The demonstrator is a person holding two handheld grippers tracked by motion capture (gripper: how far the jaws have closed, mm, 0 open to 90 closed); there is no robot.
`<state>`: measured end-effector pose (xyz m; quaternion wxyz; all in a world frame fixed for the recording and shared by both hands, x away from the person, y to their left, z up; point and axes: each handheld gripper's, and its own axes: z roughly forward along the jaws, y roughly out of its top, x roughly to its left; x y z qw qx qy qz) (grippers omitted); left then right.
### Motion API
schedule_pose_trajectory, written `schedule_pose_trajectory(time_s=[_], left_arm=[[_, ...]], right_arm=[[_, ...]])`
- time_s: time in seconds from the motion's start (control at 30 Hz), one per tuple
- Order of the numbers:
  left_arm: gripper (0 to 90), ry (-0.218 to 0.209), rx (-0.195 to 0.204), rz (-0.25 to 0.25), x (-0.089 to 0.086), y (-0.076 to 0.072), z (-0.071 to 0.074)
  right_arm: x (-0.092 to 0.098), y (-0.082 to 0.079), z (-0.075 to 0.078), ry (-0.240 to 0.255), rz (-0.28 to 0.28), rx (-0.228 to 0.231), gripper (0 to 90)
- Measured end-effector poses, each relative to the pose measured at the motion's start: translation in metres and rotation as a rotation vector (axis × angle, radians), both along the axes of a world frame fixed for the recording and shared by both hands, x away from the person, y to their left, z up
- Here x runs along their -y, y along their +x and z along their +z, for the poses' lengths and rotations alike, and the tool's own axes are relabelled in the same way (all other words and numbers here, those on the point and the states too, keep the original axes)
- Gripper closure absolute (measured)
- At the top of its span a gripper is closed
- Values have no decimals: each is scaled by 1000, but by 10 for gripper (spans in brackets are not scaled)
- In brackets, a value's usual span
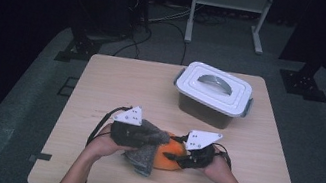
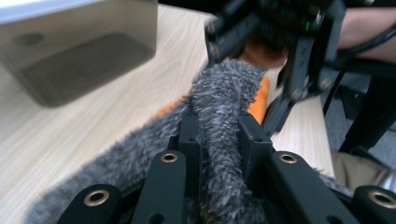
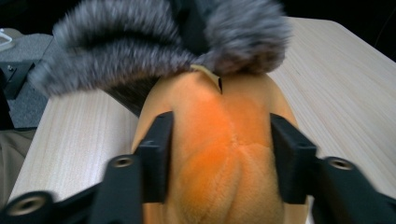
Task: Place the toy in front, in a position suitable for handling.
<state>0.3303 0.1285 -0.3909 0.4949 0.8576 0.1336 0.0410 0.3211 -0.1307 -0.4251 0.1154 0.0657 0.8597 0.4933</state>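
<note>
Jaws of the left gripper (image 2: 218, 140) stand pinched tight on a fold of grey fuzzy fabric (image 2: 224, 98), which rises between the two black pads in the left gripper view and spreads in a shaggy mass down to the left of them; jaws of the right gripper (image 3: 219, 154) stand partly apart, one either side of the orange plush body (image 3: 219, 154) of the same soft toy, close against its flanks, though whether the pads press into the pile I cannot tell; the plush bulges up between them in the right gripper view, with a seam running down its middle and the grey fur (image 3: 154, 42) lying across its far end.

In the high view the left gripper (image 1: 140, 136) and the right gripper (image 1: 185, 156) face each other just above the near-middle of the wooden table (image 1: 117, 78), the grey fabric (image 1: 142, 156) hanging toward the person's left and the orange part (image 1: 169, 154) between the two tools; a hand grips each tool from below; a grey three-cornered plate tops each.

Farther back and to the right, well apart from the toy, stands a lidded plastic storage box (image 1: 212, 94), white lid shut, its handle lying flat; dark floor and a white frame lie beyond the table.
</note>
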Motion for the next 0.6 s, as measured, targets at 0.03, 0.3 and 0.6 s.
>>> schedule_pose_trajectory(time_s=[0.03, 0.3, 0.6], left_arm=[[748, -3, -10, -2, -1, 0, -2], [748, -11, -38, -12, -16, -4, -9], [748, 1, -58, 31, -32, -1, -17]], right_arm=[[1, 0, 1, 2, -5, -7, 372], [8, -1, 5, 8, 0, -13, 303], [14, -1, 1, 15, -20, -26, 387]])
